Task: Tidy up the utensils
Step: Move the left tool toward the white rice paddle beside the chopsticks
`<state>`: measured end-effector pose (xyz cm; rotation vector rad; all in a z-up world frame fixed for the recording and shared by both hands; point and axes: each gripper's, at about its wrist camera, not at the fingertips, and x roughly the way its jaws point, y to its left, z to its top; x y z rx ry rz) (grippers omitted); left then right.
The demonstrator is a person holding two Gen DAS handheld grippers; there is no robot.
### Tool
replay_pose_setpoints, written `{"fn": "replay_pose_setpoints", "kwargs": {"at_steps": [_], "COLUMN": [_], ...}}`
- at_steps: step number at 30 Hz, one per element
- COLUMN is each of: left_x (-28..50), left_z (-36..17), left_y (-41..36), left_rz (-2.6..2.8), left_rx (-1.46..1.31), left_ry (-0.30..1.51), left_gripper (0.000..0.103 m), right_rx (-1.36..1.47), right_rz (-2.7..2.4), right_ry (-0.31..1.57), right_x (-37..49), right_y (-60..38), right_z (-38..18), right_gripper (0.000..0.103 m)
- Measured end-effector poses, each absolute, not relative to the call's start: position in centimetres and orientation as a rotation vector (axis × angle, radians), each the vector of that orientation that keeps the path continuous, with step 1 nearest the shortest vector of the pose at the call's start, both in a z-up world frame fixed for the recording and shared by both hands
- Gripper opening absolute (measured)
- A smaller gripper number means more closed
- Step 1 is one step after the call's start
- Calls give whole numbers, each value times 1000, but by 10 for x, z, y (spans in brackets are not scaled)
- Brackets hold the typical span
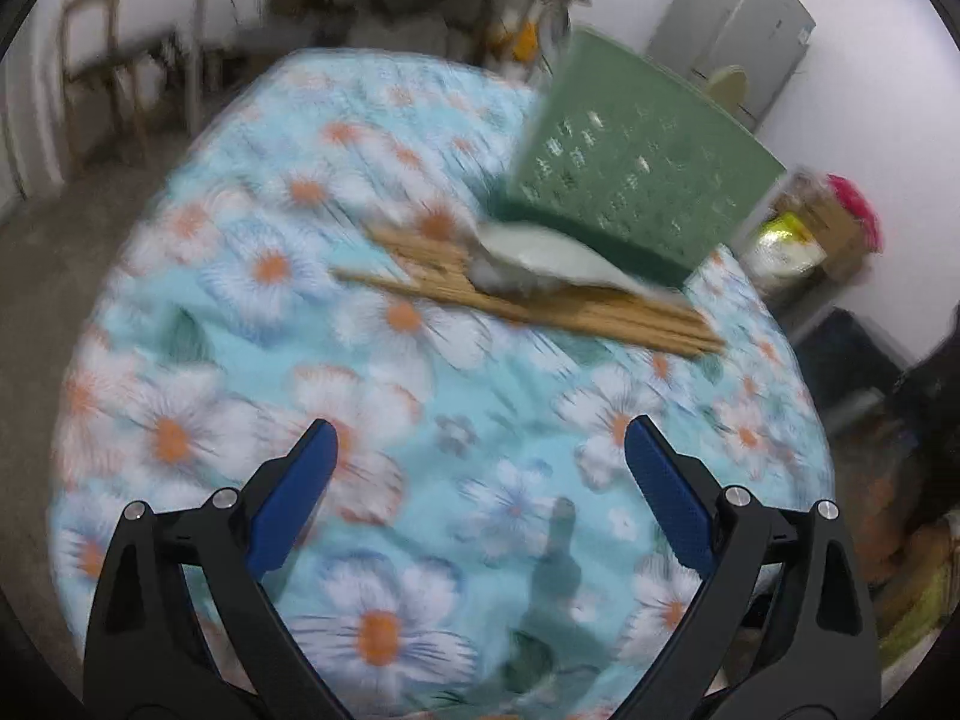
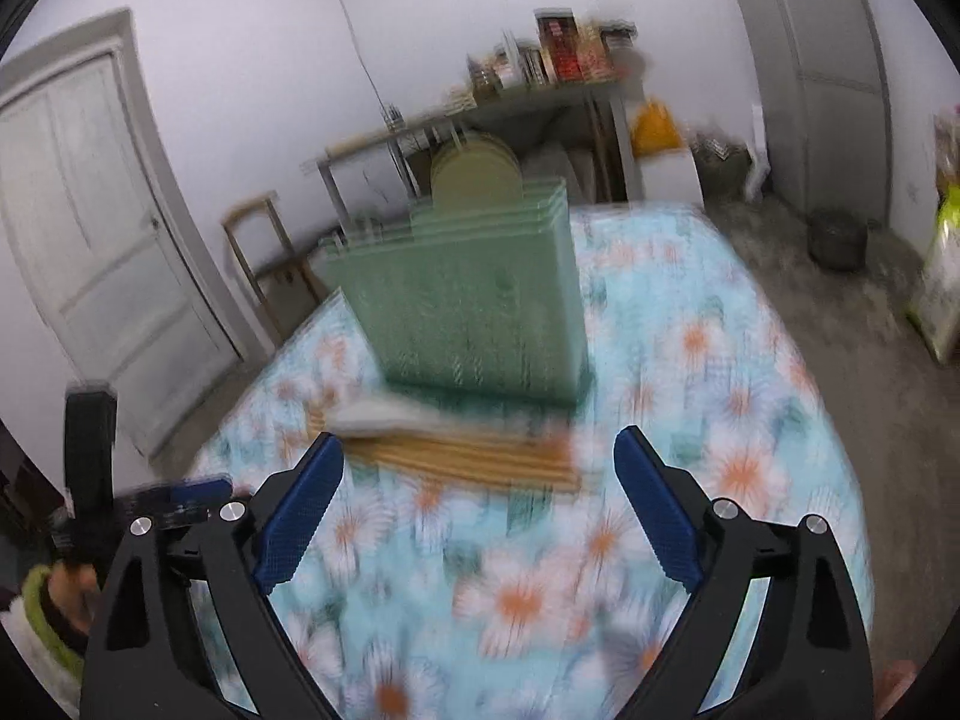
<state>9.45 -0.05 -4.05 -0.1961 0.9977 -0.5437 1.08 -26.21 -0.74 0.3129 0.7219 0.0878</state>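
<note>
Right gripper jaws spread wide, nothing between them. Just ahead on the blue daisy-print tablecloth: bundle of pale bamboo chopsticks, long axis crosswise to the fingers, white ceramic spoon lying on top, green perforated plastic basket behind. Left gripper also gaping and empty, farther back. Right hand looks nearer.

Left gripper, right gripper agape
</note>
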Motion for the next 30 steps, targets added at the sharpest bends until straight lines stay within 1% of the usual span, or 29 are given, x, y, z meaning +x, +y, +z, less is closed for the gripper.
{"fn": "replay_pose_setpoints", "kwargs": {"at_steps": [2, 10, 19, 21, 24, 28, 30], "left_x": [98, 95, 95, 93, 92, 95, 97], "left_z": [-45, -56, -56, -46, -21, 5, 14], "left_y": [0, 19, 29, 32, 25, 0, -16], "left_rz": [-570, -602, -590, -544, -583, -607, -616], "left_rx": [-265, -421, -533, -564, -509, -342, -236], "left_ry": [1038, 1011, 1004, 964, 857, 771, 732], "left_gripper": [95, 95, 95, 95, 95, 94, 82], "right_rx": [339, 486, 516, 505, 501, 482, 480], "right_rz": [79, 98, 117, 113, 110, 102, 102], "right_ry": [759, 856, 809, 804, 792, 799, 801], "right_x": [6, 5, 1, 1, -1, 1, 2], "right_y": [-258, -260, -259, -257, -257, -253, -253], "right_z": [-21, -64, -71, -71, -72, -72, -72], "right_gripper": [89, 89, 92, 92, 93, 95, 95]}}
